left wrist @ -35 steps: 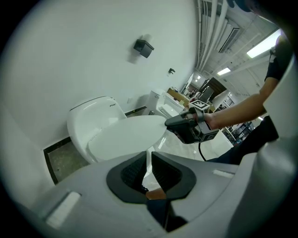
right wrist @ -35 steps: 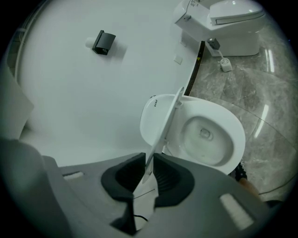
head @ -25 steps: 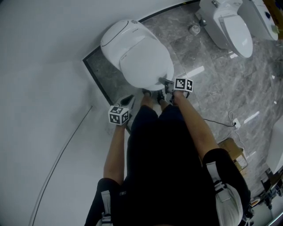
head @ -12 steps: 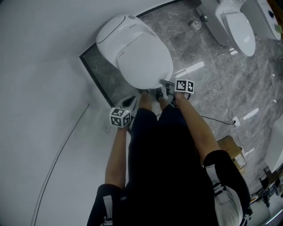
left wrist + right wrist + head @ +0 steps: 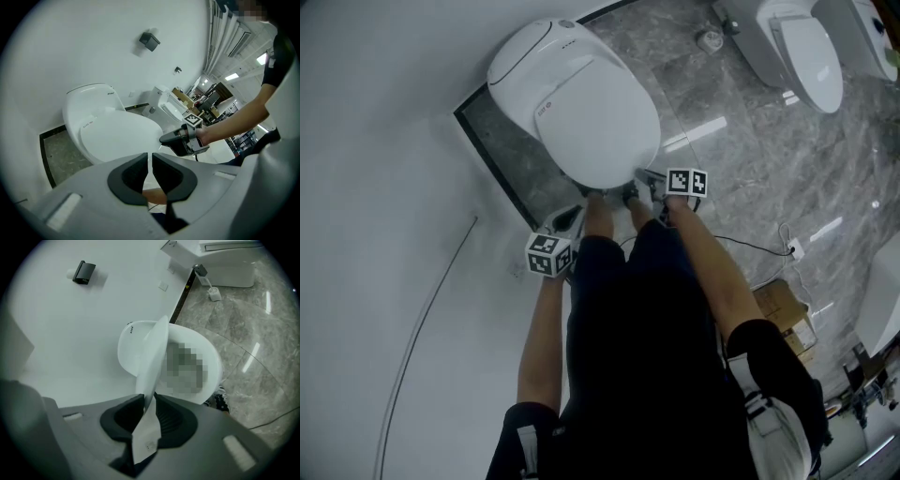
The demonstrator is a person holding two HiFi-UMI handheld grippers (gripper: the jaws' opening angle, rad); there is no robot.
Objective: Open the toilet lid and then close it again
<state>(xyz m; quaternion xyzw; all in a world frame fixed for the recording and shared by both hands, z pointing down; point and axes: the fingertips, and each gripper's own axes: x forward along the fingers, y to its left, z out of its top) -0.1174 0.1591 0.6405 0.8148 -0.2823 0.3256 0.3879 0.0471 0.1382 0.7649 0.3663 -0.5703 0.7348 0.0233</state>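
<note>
The lid (image 5: 598,117) lies nearly down over the toilet (image 5: 525,66), which stands on the grey floor (image 5: 750,131) against the white wall (image 5: 384,141). Its front edge sits between the jaws of the right hand-held gripper (image 5: 643,177); those jaws have just been opening, yet the right gripper view shows no gap between the pads and the lid. The left hand-held gripper (image 5: 569,216) hangs beside the person's leg (image 5: 598,217), apart from the toilet, its jaws nearly together with only a thin slit and nothing between them.
</note>
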